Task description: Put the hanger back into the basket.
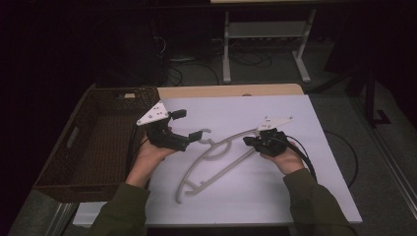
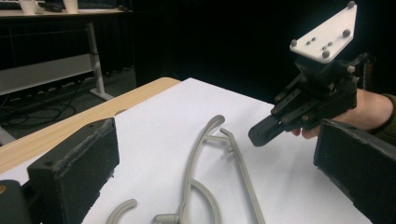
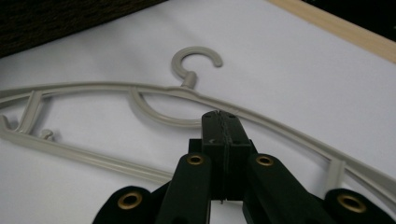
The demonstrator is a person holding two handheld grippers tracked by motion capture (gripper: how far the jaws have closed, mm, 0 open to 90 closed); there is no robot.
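Flat on the white sheet [image 1: 275, 196] over the wooden table [image 1: 221, 91], with a dark wicker basket [image 1: 64, 162] at its left edge: a grey plastic hanger [image 1: 216, 160], hook toward the basket. At the hanger's hook end, raised in a sleeved hand with the wrist bent up, the left gripper [image 1: 189, 124], jaws spread wide and empty. At the hanger's other end, held low and pointing inward, the right gripper [image 1: 250, 141], jaws pressed together over the hanger's lower bar, nothing visibly pinched.
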